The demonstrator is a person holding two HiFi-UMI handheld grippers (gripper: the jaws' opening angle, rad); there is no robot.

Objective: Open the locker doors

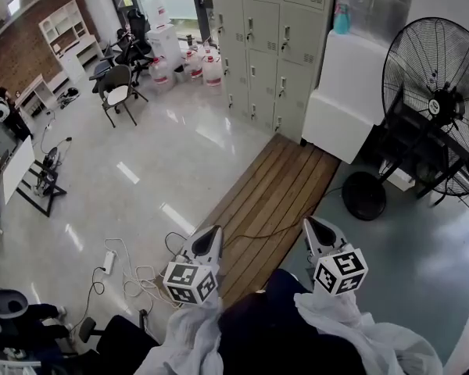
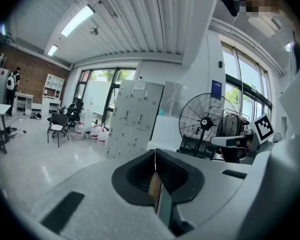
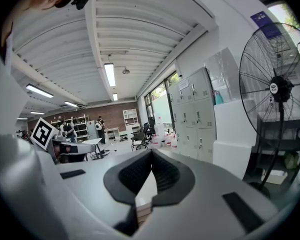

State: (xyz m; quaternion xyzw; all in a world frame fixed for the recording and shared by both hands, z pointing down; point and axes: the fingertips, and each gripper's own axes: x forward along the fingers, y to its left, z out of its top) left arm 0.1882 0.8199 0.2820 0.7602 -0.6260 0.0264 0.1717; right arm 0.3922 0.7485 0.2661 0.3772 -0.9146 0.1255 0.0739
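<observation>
A block of grey lockers [image 1: 266, 45] stands at the far side of the room, all doors closed, each with a small handle. It also shows in the left gripper view as the lockers [image 2: 132, 119] and in the right gripper view as the lockers [image 3: 192, 116]. Both grippers hang far short of it, over the floor near the person. My left gripper [image 1: 214, 231] is shut with nothing in it, its tips meeting [image 2: 155, 151]. My right gripper [image 1: 311, 223] is shut and empty too [image 3: 151, 151].
A wooden slat platform [image 1: 273, 201] leads toward the lockers. A big standing fan [image 1: 434, 92] and a white box [image 1: 348, 92] stand at the right. Water bottles [image 1: 203, 65], chairs [image 1: 117, 92] and floor cables [image 1: 133, 276] lie to the left.
</observation>
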